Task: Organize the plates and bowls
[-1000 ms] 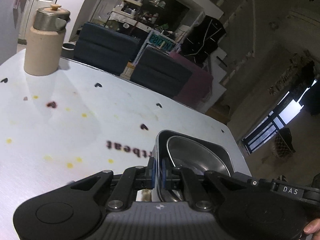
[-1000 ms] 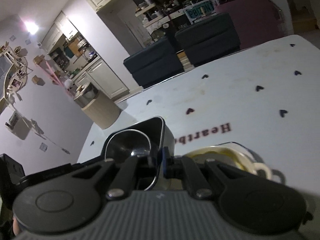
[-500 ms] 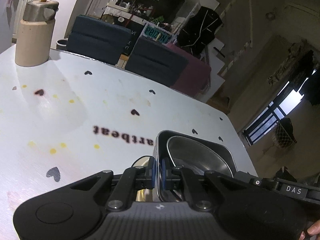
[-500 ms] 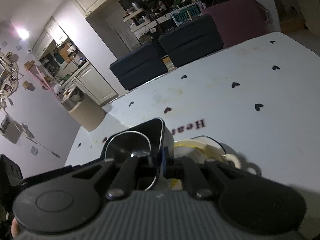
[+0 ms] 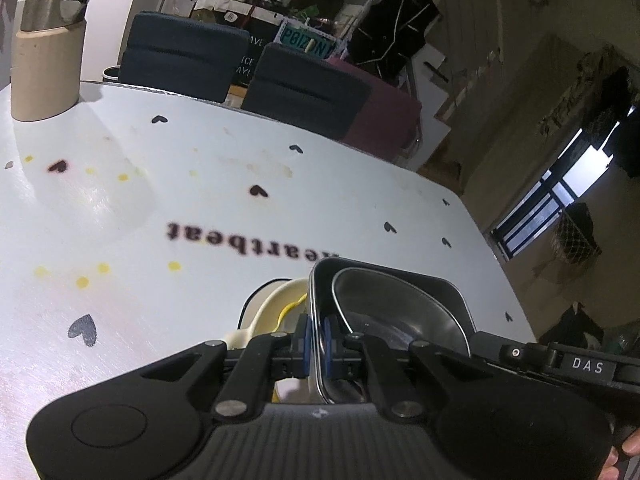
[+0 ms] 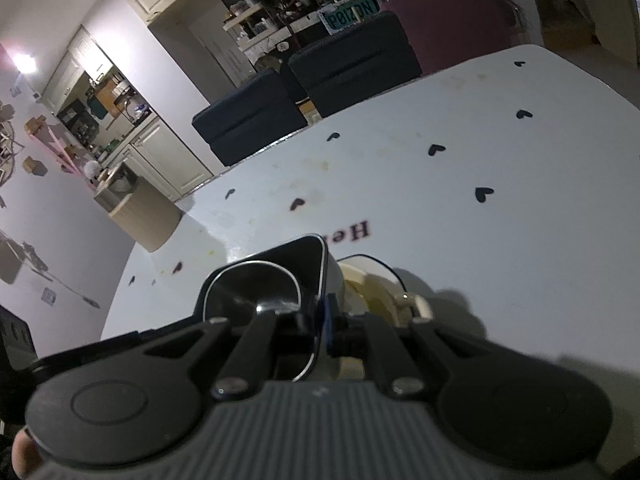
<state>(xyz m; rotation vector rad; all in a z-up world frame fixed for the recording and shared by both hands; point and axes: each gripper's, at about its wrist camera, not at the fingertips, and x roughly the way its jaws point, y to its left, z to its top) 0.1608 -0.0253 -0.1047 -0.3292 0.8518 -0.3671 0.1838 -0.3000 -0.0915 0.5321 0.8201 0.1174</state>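
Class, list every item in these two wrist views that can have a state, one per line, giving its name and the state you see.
left gripper: shut on the metal tray's rim
right gripper: shut on the opposite rim
metal tray: gripped on both sides, tilted, above the cream bowl
steel bowl: nested inside the tray
cream bowl: upright on the table, partly hidden by the tray
canister: upright, lid on
table: stained with yellow spots

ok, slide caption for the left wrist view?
Left gripper shut on the steel tray rim, steel bowl inside, over a cream dish on the heart-print table.
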